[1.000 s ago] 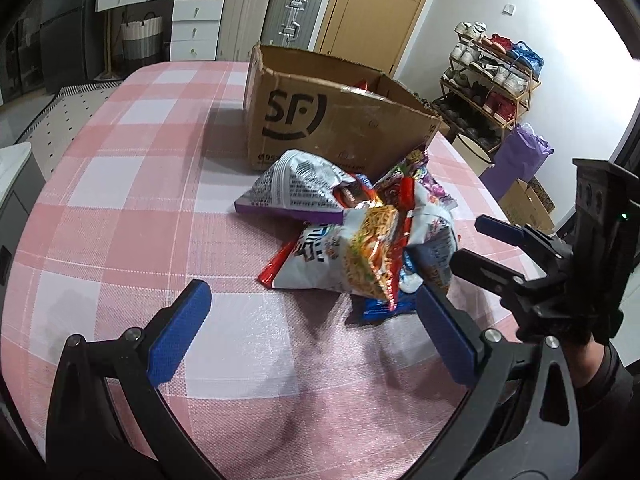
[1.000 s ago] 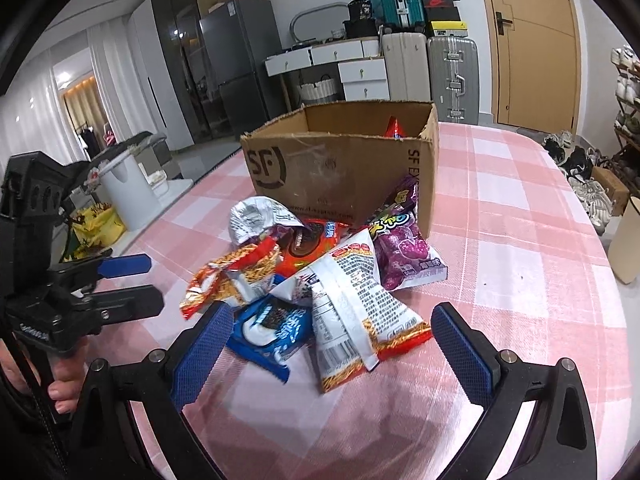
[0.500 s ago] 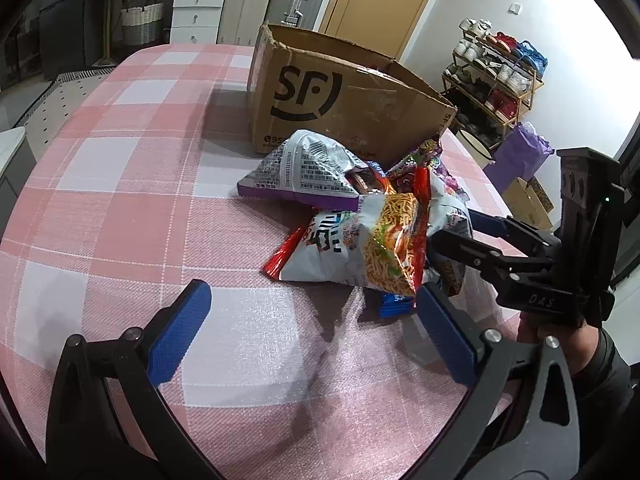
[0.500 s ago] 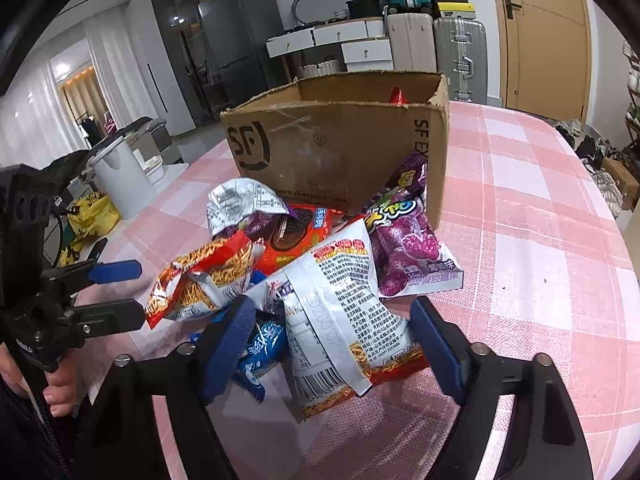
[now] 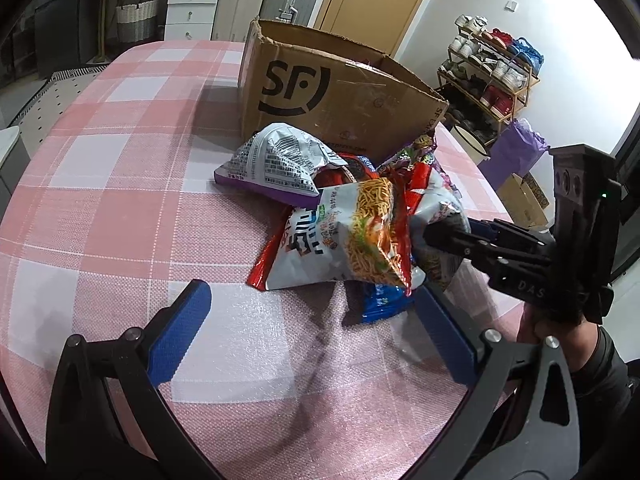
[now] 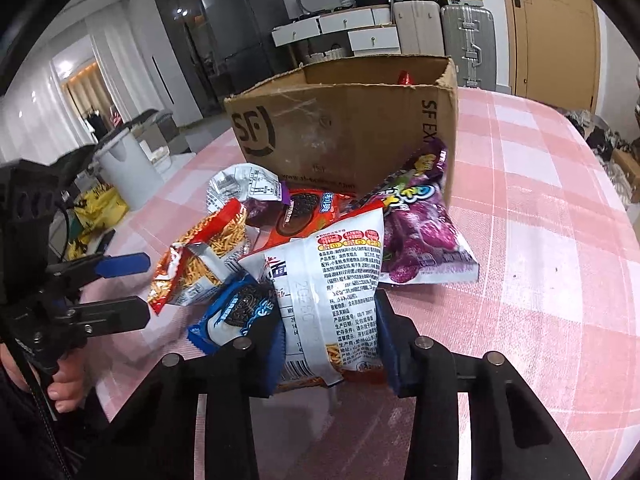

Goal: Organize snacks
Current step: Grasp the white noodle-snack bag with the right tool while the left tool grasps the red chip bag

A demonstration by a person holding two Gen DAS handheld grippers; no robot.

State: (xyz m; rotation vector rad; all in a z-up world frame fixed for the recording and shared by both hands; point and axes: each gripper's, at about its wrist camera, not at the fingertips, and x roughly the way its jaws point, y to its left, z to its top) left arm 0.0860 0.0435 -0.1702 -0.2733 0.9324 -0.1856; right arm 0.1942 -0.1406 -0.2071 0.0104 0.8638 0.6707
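The right gripper [image 6: 330, 344] is closing on the white noodle-snack bag [image 6: 332, 288], the left gripper [image 5: 310, 336] wide and empty, while most packets lie outside the brown cardboard box [image 6: 344, 128].

Soft, even daylight fills the room, brightest at the white wall on the upper right of the left wrist view and at the curtained window on the far left of the right wrist view. The table [image 5: 120, 128] carries faint, diffuse shadows at the lower centre. Foil snack bags [image 6: 332, 280] show mild glare. Both views bend strongly toward dark, vignetted corners; the centres stay sharp.
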